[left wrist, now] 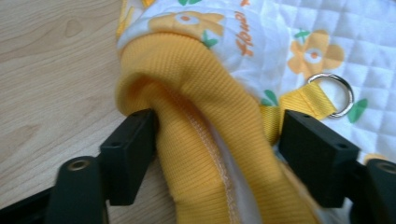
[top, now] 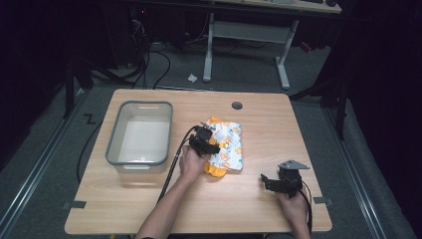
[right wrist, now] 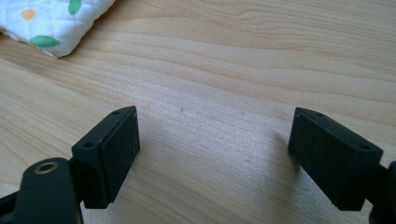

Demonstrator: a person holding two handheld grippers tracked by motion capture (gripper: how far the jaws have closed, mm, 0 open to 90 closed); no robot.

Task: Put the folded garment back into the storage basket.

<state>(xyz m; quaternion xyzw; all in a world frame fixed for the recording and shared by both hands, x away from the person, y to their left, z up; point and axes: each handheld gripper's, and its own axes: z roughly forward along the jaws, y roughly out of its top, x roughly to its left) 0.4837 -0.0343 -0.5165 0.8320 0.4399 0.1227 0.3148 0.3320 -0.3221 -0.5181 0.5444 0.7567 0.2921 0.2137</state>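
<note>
A white quilted cloth item (top: 226,144) with orange flowers and yellow ribbed trim lies mid-table, right of a grey tub (top: 139,134). The left gripper (left wrist: 217,140) straddles the yellow trim (left wrist: 205,116), jaws apart. The right gripper (right wrist: 212,156) rests near the table's (top: 259,209) front right, jaws wide apart.

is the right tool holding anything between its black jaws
No, the right tool is open, with bare light wooden table between its jaws.
</note>
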